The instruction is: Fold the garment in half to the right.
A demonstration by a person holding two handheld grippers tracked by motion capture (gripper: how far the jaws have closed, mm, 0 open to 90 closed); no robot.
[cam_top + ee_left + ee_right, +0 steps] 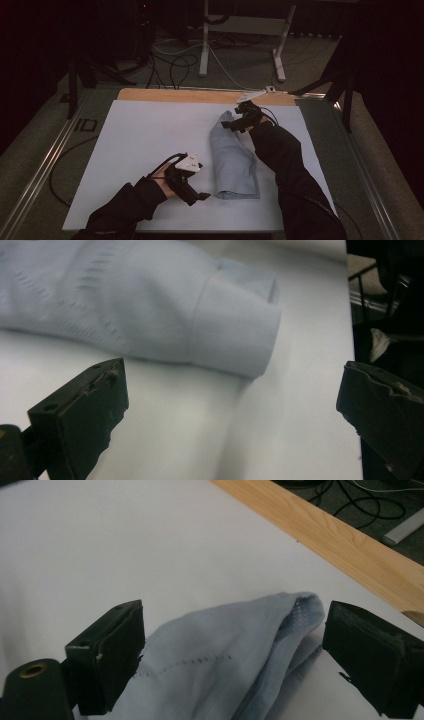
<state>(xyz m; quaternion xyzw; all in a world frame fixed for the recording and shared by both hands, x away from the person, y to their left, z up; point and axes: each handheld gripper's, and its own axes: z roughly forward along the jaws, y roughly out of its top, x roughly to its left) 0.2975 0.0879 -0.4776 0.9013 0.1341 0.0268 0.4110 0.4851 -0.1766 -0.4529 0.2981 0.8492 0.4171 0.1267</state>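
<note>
Straddling the far end of the folded blue garment (234, 160) on the table (140, 135), right claw (232, 652) jaws apart, likely lining up a pinch; left claw (232, 410) apart, empty, just beside its near cuff.

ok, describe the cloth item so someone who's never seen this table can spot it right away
Start at the white sheet covering the table top, with a wooden strip along its far edge. Right of centre lies a folded pale blue garment, running from the near edge toward the far one. It is the sheet's lone fabric item, with a ribbed cuff at its near end, between the left gripper and right gripper.
</note>
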